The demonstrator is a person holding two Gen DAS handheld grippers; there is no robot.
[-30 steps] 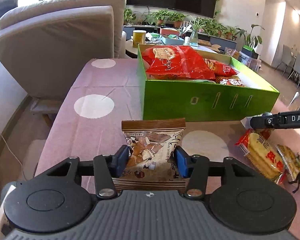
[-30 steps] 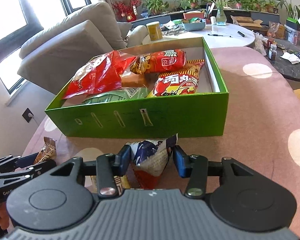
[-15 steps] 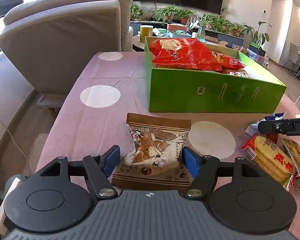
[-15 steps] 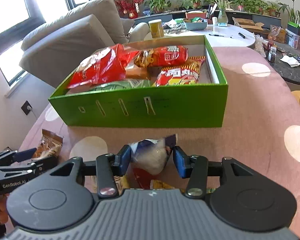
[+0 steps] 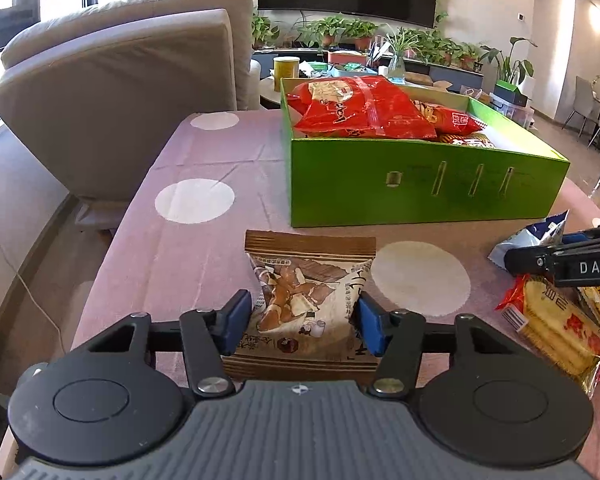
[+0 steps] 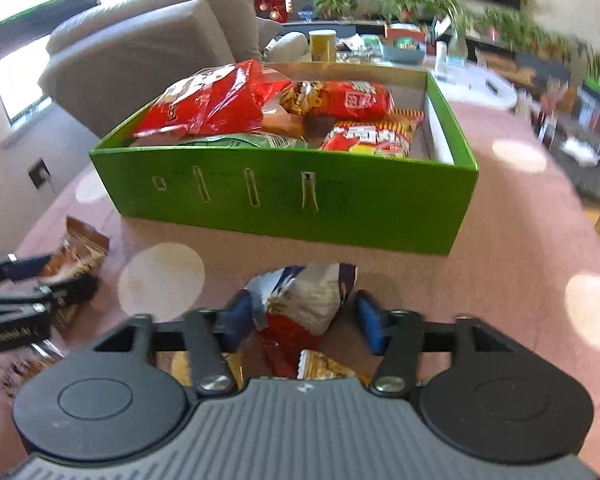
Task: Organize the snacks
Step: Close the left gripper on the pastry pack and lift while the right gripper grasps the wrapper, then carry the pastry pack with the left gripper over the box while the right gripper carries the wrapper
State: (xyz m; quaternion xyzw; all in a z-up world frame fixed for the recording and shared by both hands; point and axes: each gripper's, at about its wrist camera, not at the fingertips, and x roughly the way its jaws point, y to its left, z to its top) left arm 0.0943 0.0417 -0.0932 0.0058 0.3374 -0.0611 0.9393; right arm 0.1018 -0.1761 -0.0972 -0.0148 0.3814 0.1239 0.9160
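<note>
A grey sofa (image 5: pixel 120 92) stands far left, beyond the tabletop (image 5: pixel 204 264); one green box (image 5: pixel 420 196) sits on the far side, its near wall facing both grippers; we count at least four packets inside it and three loose ones nearer.

The brown packet (image 5: pixel 306 296) lies between the fingers of the left gripper (image 5: pixel 304 320), which have just been closing and press its two sides; the yellow cracker packet (image 5: pixel 552 328) lies near right.

The blue-and-white packet (image 6: pixel 304 300) sits between the fingers of the right gripper (image 6: pixel 300 316), which have just been opening; they stand wide, the right one clear of it.
</note>
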